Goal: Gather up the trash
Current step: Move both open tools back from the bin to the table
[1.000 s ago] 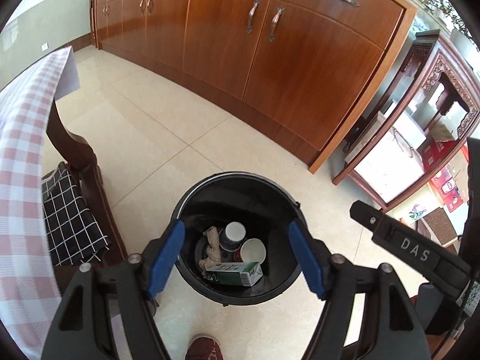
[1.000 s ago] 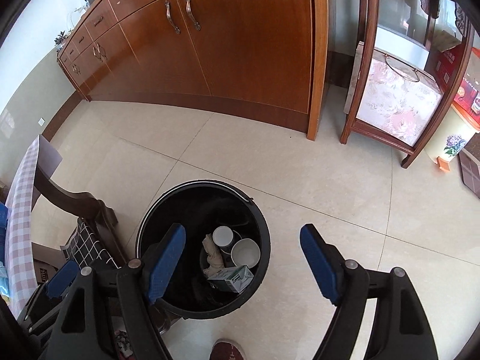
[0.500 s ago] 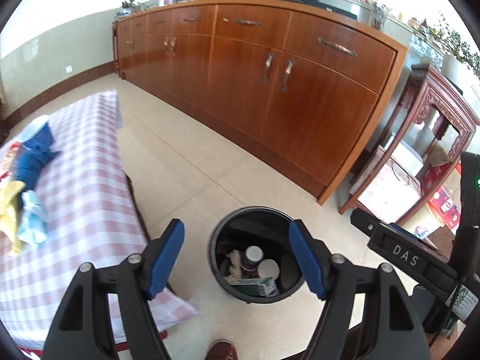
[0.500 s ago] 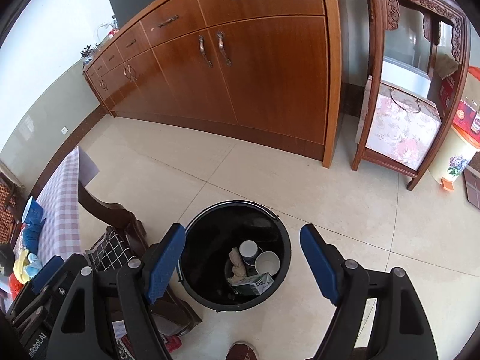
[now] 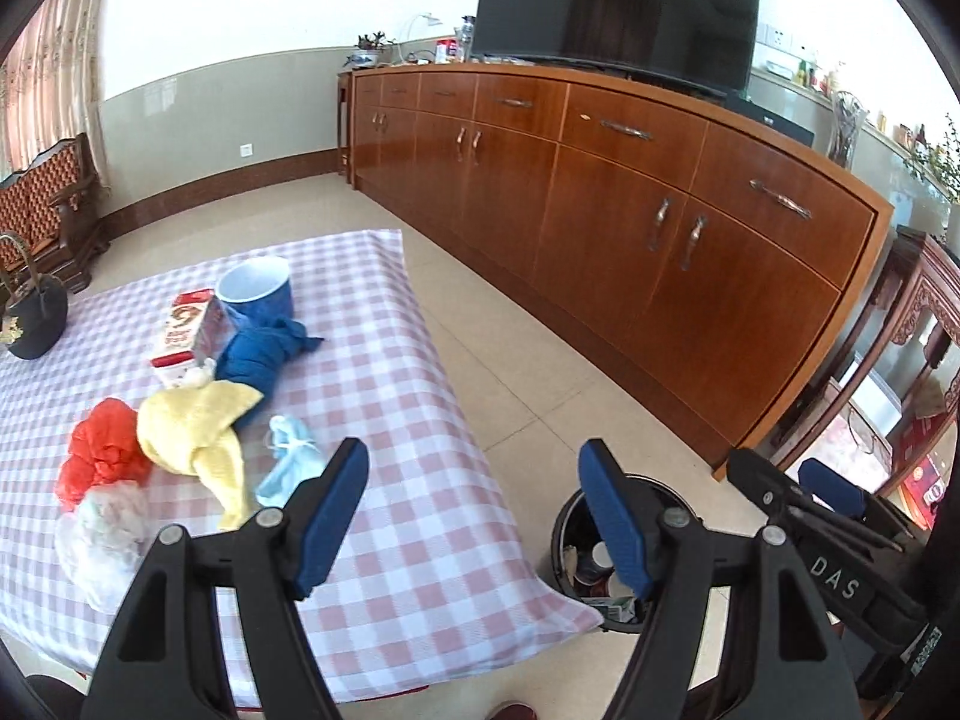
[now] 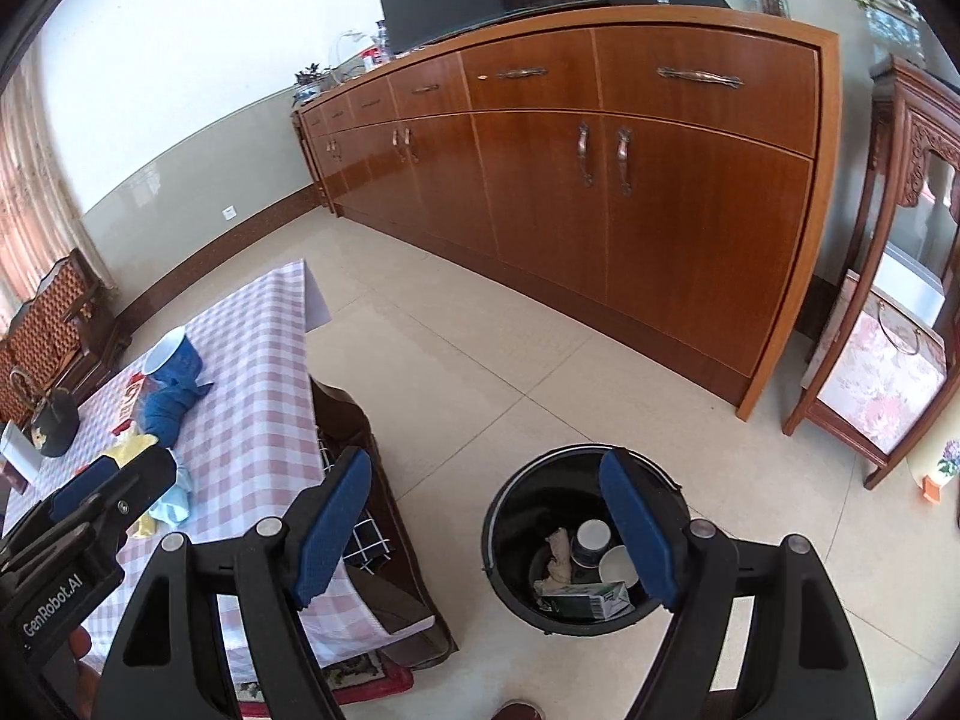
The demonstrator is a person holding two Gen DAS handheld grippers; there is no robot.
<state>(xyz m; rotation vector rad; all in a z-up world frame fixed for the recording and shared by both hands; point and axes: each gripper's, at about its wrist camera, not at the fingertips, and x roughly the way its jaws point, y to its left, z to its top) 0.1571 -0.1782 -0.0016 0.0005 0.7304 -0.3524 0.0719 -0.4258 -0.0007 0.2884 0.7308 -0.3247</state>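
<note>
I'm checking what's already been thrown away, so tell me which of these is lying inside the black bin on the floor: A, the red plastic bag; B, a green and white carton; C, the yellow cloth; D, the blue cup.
B: the green and white carton lies in the black bin beside two paper cups, while the other three things sit on the checked table.

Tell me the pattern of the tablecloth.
Pink and white checks on the tablecloth; clearest in the left wrist view.

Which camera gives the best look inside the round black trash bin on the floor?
The right wrist view: the round black trash bin shows its whole rim and the cups, carton and rag inside. In the left wrist view the bin is mostly hidden behind a blue jaw pad and the checked tablecloth.
</note>
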